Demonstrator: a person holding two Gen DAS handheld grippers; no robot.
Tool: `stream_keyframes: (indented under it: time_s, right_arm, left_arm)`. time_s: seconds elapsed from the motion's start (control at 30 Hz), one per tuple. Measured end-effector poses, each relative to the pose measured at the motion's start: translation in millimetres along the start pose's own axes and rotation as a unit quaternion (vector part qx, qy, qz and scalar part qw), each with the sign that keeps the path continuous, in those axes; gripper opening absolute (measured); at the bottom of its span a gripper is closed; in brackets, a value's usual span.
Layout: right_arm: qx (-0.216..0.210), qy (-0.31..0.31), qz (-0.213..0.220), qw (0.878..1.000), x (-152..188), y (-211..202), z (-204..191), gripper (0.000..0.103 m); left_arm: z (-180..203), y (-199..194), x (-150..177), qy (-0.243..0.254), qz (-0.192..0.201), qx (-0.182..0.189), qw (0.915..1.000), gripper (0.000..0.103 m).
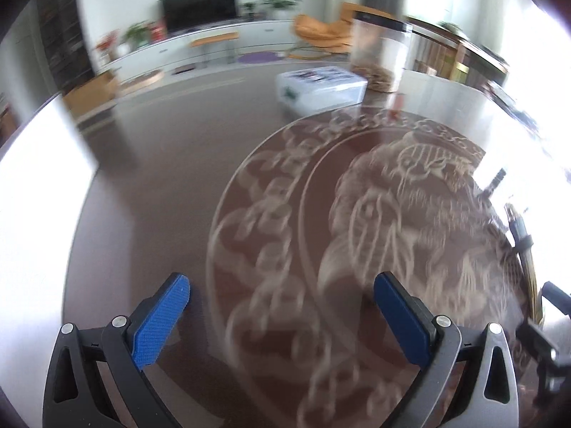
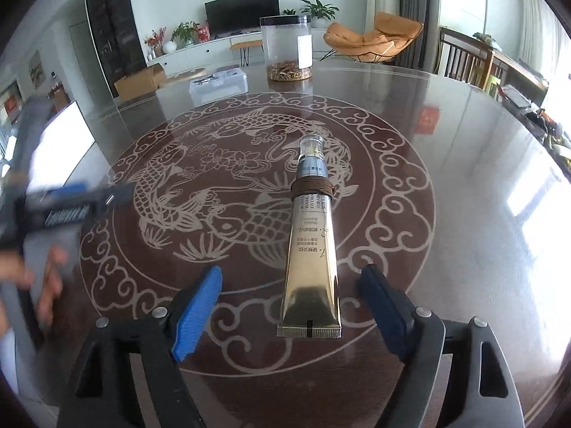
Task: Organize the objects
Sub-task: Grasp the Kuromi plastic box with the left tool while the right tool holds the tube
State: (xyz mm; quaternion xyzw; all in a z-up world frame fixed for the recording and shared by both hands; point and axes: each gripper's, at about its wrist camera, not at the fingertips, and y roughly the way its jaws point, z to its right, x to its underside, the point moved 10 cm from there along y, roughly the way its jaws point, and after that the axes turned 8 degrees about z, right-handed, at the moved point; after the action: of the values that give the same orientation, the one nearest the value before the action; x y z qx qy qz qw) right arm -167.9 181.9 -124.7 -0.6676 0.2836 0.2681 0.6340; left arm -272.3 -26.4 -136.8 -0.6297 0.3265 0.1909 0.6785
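Tube (image 2: 311,249): gold, with printed text on its face, laid flat on the glass top of the table (image 2: 464,178), crimped end towards the right wrist camera, cap end pointing away. A clear cap (image 2: 311,147) is fitted over a silver-blue neck; a brown band (image 2: 312,189) is wound several times around the body just below the neck. The tube is placed over the pale fish-and-cloud pattern (image 2: 200,192) set in the middle of the dark tabletop. Right gripper (image 2: 291,294): jaws spread wide, one blue pad (image 2: 198,312) on each side of the tube's crimped end, neither pad touching it; the tube is seen to rest on the table, not in a grip. Left gripper (image 1: 282,315): jaws likewise spread, nothing between the blue pads (image 1: 160,321), held above the pattern's outer ring; its view is blurred. In the right wrist view the same gripper is seen as a blurred dark and blue shape at the left edge, with part of a hand (image 2: 46,281) below it. Jar (image 2: 287,48): clear, black-lidded, white-labelled, upright at the far side of the table, with a shallow layer of tan contents at the bottom, too small to identify. Box (image 2: 218,85): clear plastic, lidded, flat, left of the jar and near it, contents unreadable. Beyond the table: a television (image 2: 242,12) on a long white cabinet, potted plants (image 2: 319,9), an orange chair (image 2: 373,37).
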Motion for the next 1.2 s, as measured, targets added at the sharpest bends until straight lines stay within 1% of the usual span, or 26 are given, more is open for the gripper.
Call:
stream_keyframes:
  time_s: [0.1,0.13,0.23,0.37,0.5,0.6,0.77,0.87,1.03,1.2]
  right_arm:
    - [-0.004,0.002,0.0,1.0,-0.4,2.2,-0.3,0.083]
    - [-0.004,0.001,-0.001,1.0,0.0,2.5,-0.8,0.084]
    - [-0.003,-0.006,-0.003,1.0,1.2,2.8,-2.2,0.086]
    - [-0.002,-0.01,-0.005,1.0,2.0,4.1,-3.2,0.088]
    - [-0.002,-0.014,-0.007,1.0,2.2,5.8,-4.9,0.09]
    - [-0.002,-0.016,-0.008,1.0,1.6,7.2,-6.3,0.09]
    - [-0.001,-0.017,-0.009,1.0,1.6,7.8,-6.8,0.092]
    - [0.001,-0.02,-0.01,1.0,1.8,8.8,-7.5,0.092]
    - [0.001,-0.021,-0.01,1.0,1.4,9.9,-8.6,0.093]
    - [0.005,-0.025,-0.012,1.0,2.2,10.5,-9.2,0.093]
  left_arm:
    - [0.5,23.8,-25.4,0.028,0.001,0.027,0.9992,0.103]
    - [1.1,33.2,-35.7,0.043,0.002,0.042,0.9982,0.103]
    - [1.8,55.2,-60.7,0.073,0.002,0.07,0.9948,0.103]
    - [2.1,78.5,-87.3,0.098,0.003,0.093,0.9908,0.103]
    - [11.8,97.5,-109.3,0.13,0.004,0.122,0.984,0.103]
    - [16.4,105.9,-119.8,0.151,0.004,0.142,0.9783,0.103]
    - [21.9,116.6,-136.5,0.171,0.004,0.161,0.972,0.103]
    - [25.4,123.6,-146.6,0.178,0.004,0.168,0.9696,0.103]
    - [24.8,132.2,-157.7,0.178,0.004,0.168,0.9695,0.103]
    - [26.7,134.6,-159.7,0.175,0.005,0.165,0.9706,0.103]
